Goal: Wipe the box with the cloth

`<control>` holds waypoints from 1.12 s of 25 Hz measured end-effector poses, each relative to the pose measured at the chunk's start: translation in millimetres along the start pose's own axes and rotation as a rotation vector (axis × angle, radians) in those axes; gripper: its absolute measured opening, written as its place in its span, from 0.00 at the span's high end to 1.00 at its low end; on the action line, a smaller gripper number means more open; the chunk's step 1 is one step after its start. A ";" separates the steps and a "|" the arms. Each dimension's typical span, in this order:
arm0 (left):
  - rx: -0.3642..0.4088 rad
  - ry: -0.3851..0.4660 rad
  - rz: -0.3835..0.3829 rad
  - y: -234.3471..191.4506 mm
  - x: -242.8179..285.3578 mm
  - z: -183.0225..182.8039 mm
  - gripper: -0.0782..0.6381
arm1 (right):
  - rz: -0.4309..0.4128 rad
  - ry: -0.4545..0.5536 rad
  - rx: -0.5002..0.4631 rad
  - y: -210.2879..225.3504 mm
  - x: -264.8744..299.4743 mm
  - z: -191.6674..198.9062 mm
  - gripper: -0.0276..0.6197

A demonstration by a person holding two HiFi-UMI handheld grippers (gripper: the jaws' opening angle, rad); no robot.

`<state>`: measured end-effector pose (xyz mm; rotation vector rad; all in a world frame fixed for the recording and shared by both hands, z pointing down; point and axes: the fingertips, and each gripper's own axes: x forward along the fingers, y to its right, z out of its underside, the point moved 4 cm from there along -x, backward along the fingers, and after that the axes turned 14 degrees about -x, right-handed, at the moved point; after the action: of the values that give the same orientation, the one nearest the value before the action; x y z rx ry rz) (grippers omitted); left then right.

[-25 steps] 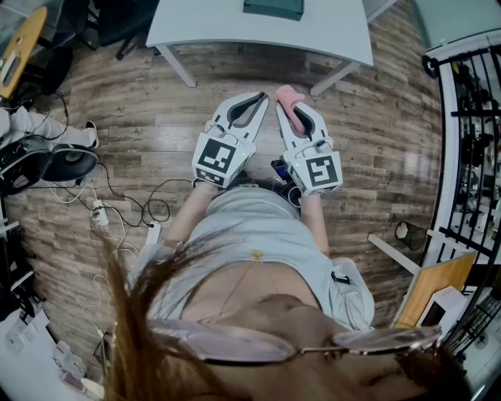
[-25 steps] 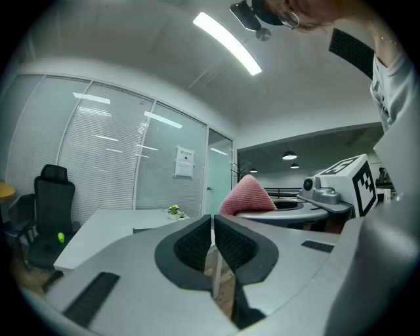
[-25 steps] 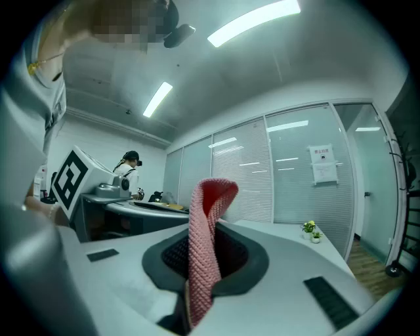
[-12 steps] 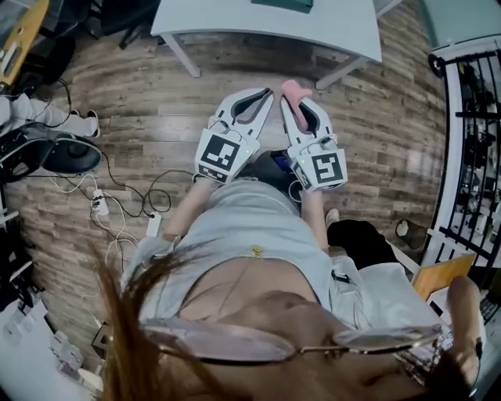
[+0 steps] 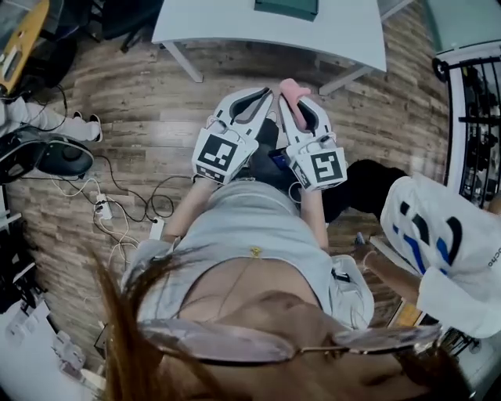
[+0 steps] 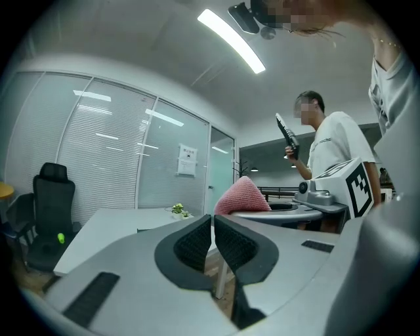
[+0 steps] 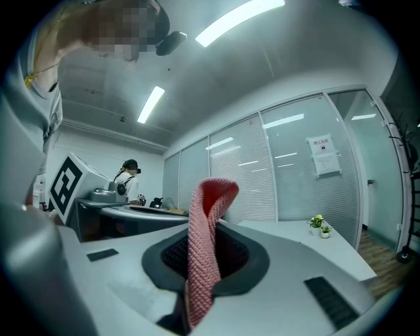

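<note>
A dark green box point(image 5: 286, 8) lies on the white table point(image 5: 235, 27) at the top edge of the head view, ahead of both grippers. The grippers are held side by side above the wooden floor, short of the table. My left gripper point(image 5: 262, 100) is shut with nothing between its pads point(image 6: 197, 239). My right gripper point(image 5: 294, 102) is shut on a pink knitted cloth point(image 5: 291, 91), which sticks up out of the jaws as a folded strip point(image 7: 205, 243). From the left gripper view the cloth point(image 6: 241, 195) shows as a pink peak to the right.
A person in a white shirt point(image 5: 438, 243) stands close on the right, also seen holding a tool point(image 6: 328, 144). Cables and a power strip point(image 5: 102, 207) lie on the floor at left. A black rack point(image 5: 477, 102) stands at right, an office chair point(image 6: 49, 197) beyond the table.
A person in a white shirt has walked into the head view at the right. Both grippers have drifted a little toward the table, still side by side, cloth still held.
</note>
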<state>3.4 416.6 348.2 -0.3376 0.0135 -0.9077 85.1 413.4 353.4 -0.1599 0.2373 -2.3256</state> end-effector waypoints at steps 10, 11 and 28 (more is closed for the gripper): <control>-0.006 0.023 -0.035 -53.9 75.4 -37.4 0.84 | -0.057 0.027 -0.019 67.4 78.6 -2.7 0.89; -0.006 0.023 -0.037 -57.3 83.5 -40.3 0.84 | -0.060 0.028 -0.019 75.0 84.3 -2.4 0.89; -0.011 0.016 -0.084 -96.0 184.2 -70.3 0.84 | -0.105 0.036 0.015 170.2 145.8 17.7 0.89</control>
<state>32.7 199.8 333.7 -0.3434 0.0194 -0.9943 106.9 190.1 339.5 -0.1254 0.2342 -2.4353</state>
